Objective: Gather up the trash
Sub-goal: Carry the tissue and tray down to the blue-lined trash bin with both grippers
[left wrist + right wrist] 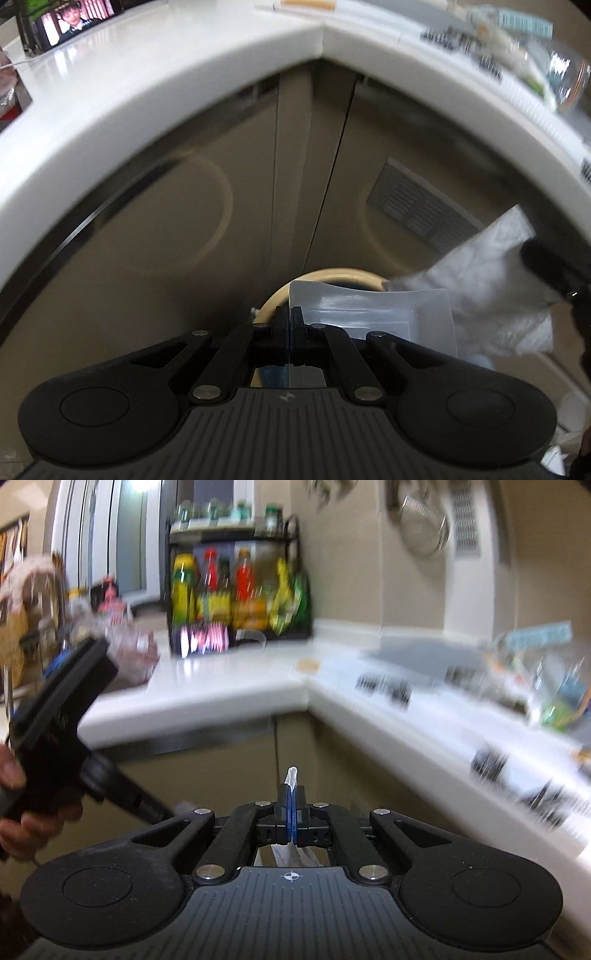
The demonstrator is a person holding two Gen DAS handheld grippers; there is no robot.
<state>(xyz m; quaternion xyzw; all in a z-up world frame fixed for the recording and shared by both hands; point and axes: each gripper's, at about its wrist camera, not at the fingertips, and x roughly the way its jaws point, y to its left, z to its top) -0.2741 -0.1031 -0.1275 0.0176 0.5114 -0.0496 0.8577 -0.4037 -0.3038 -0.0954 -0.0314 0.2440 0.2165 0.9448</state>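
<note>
On the white L-shaped worktop (229,686) in your right wrist view, motion blur smears the dark small items (384,686) and the clear plastic packaging (546,679); you cannot identify them. Labels on the bottles in the black wire rack (236,587) are unreadable. In your left wrist view, the crumpled white plastic sheet (491,280) covers part of the cream-rimmed round bin (332,275) below, and the translucent plastic tray (369,310) hides more.

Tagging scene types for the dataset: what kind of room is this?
A home kitchen, most likely: a white L-shaped countertop over cabinet doors, a rack of sauce bottles in the corner, and a metal strainer hanging on the wall.
</note>
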